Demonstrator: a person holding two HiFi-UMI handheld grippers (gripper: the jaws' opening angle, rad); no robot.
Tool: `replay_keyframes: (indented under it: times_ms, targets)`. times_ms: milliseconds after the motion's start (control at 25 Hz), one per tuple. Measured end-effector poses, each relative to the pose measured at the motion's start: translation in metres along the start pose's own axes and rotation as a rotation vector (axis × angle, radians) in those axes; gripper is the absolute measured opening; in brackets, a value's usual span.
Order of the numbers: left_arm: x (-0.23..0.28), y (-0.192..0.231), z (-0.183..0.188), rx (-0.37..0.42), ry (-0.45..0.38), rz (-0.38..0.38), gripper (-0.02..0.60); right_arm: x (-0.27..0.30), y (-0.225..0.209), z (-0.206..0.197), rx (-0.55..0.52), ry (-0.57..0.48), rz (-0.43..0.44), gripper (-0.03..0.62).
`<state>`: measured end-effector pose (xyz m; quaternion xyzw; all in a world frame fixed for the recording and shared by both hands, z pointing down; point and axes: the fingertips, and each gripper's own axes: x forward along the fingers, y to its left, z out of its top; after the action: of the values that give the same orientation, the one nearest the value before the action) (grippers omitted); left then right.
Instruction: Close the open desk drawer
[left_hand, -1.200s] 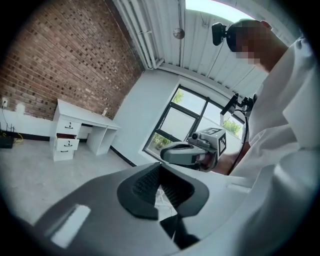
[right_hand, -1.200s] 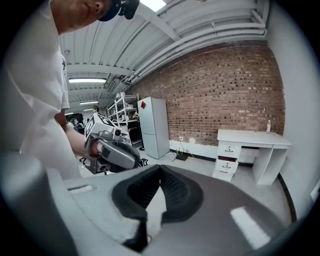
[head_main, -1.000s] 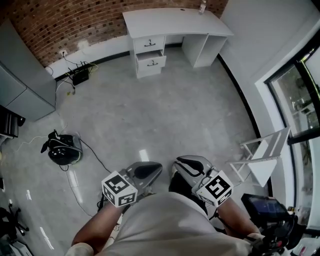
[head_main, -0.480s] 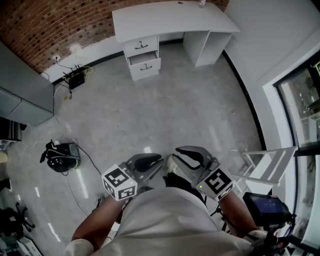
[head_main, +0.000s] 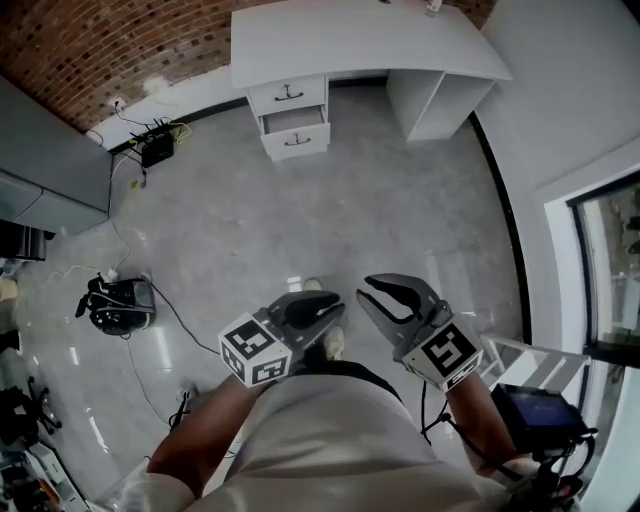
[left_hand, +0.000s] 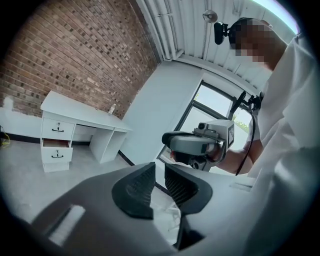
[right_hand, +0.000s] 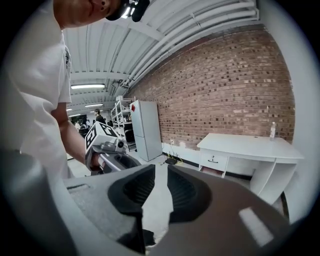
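White desk (head_main: 350, 40), by the brick wall (head_main: 90, 45); its lower drawer (head_main: 296, 138) pulled out, well away from us. Left gripper (head_main: 325, 308), right gripper (head_main: 364, 292): fingers narrowly parted, empty. Hazard, we judge: an off-centre push skews and jams the drawer.

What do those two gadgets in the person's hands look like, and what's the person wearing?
Both the left gripper and right gripper are grey plastic, with two curved fingers that are dark and ribbed inside. Each carries a white cube with black square markers. A black cable runs beside the right one. The shirt is white, short-sleeved.
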<state>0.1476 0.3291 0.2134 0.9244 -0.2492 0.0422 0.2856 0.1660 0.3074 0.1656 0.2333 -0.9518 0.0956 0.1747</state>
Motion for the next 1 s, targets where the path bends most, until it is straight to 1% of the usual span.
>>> replay_keyframes:
  times_ms: [120,240,480,640,840,960,1000]
  targets:
    - [0.02,0.046,0.006,-0.055,-0.015,0.012,0.06,0.031,-0.04,0.005,-0.033,0.01,0.025,0.066]
    - [0.031,0.088,0.015,-0.102,-0.027,0.01,0.06,0.06,-0.069,0.015,-0.052,0.03,0.043,0.066]
    - [0.077,0.189,0.054,-0.149,-0.005,0.011,0.06,0.124,-0.157,0.04,-0.06,0.08,0.075,0.066]
    - [0.098,0.249,0.07,-0.17,0.006,0.028,0.06,0.172,-0.203,0.06,-0.058,0.069,0.099,0.066]
    - [0.127,0.32,0.065,-0.264,-0.015,0.08,0.06,0.227,-0.248,0.059,-0.094,0.094,0.165,0.066]
    - [0.142,0.366,0.055,-0.348,-0.031,0.125,0.06,0.264,-0.273,0.048,-0.099,0.123,0.241,0.061]
    - [0.148,0.382,0.05,-0.382,-0.038,0.148,0.06,0.276,-0.282,0.044,-0.105,0.139,0.27,0.05]
